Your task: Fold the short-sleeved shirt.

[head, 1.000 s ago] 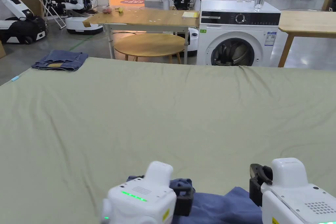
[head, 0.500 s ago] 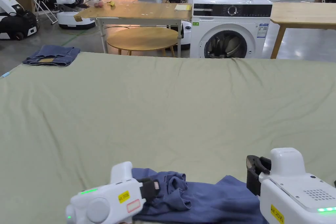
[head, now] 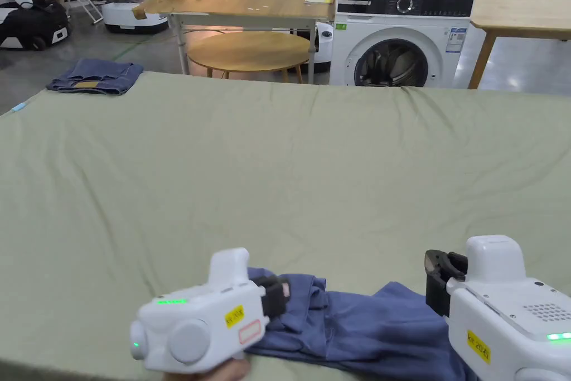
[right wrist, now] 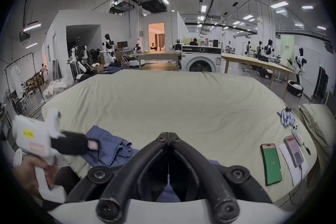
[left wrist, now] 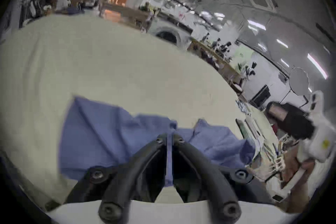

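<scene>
Left claw [head: 279, 294] at 7 o'clock in head view, tips on the crumpled blue shirt [head: 357, 332] at the near edge of the green-covered bench [head: 290, 175]; right claw [head: 438, 281] at 5 o'clock.
Left gripper view: left claw [left wrist: 169, 137] clamped on a shirt fold.
Right gripper view: right claw [right wrist: 168, 135] closed, thin fabric between jaws.

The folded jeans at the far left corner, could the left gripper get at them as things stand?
Probably not yet: the left gripper is shut on the blue shirt at the near edge, and the folded jeans lie across the whole bed.
</scene>
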Demonstrator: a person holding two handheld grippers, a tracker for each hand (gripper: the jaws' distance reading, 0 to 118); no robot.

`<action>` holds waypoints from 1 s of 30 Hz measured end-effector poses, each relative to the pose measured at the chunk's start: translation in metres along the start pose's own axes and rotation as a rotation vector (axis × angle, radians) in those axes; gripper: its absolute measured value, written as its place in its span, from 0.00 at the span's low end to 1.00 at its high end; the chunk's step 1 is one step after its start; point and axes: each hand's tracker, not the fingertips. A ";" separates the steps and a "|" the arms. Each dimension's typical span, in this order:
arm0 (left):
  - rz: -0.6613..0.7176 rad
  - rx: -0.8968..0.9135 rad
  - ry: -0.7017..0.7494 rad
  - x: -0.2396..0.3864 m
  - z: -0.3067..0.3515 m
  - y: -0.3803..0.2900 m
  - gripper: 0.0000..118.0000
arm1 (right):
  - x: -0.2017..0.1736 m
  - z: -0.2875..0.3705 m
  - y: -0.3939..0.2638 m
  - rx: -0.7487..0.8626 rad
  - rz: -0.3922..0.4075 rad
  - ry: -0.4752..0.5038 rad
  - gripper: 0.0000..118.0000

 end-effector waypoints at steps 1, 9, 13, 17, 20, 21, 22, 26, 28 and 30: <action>0.037 0.030 0.016 -0.013 0.010 0.005 0.01 | 0.000 -0.002 -0.001 -0.002 -0.009 0.002 0.00; 0.373 0.104 -0.009 -0.119 0.024 -0.009 1.00 | -0.011 -0.008 -0.004 -0.025 -0.017 0.025 0.00; 0.680 -0.022 -0.207 -0.159 -0.008 -0.033 1.00 | -0.010 -0.009 -0.004 -0.030 -0.018 0.022 0.00; 0.845 -0.036 -0.590 -0.157 -0.045 -0.050 1.00 | -0.005 -0.011 -0.005 -0.034 -0.029 0.016 0.00; 0.853 0.019 -0.502 -0.147 -0.055 -0.050 0.90 | -0.002 -0.012 -0.006 -0.040 -0.034 0.007 0.00; 0.859 0.012 -0.422 -0.145 -0.056 -0.049 0.68 | -0.002 -0.012 -0.007 -0.043 -0.034 0.003 0.00; 0.852 -0.002 -0.327 -0.143 -0.059 -0.051 0.21 | -0.001 -0.012 -0.007 -0.046 -0.034 0.001 0.00; 0.795 0.072 -0.284 -0.147 -0.041 -0.046 0.09 | -0.001 -0.014 -0.008 -0.052 -0.031 -0.009 0.00; 0.721 0.121 -0.232 -0.159 -0.020 -0.035 0.09 | -0.002 -0.014 -0.008 -0.055 -0.028 -0.012 0.00; 0.586 0.160 -0.128 -0.168 0.005 -0.019 0.09 | -0.004 -0.016 -0.008 -0.058 -0.023 -0.016 0.00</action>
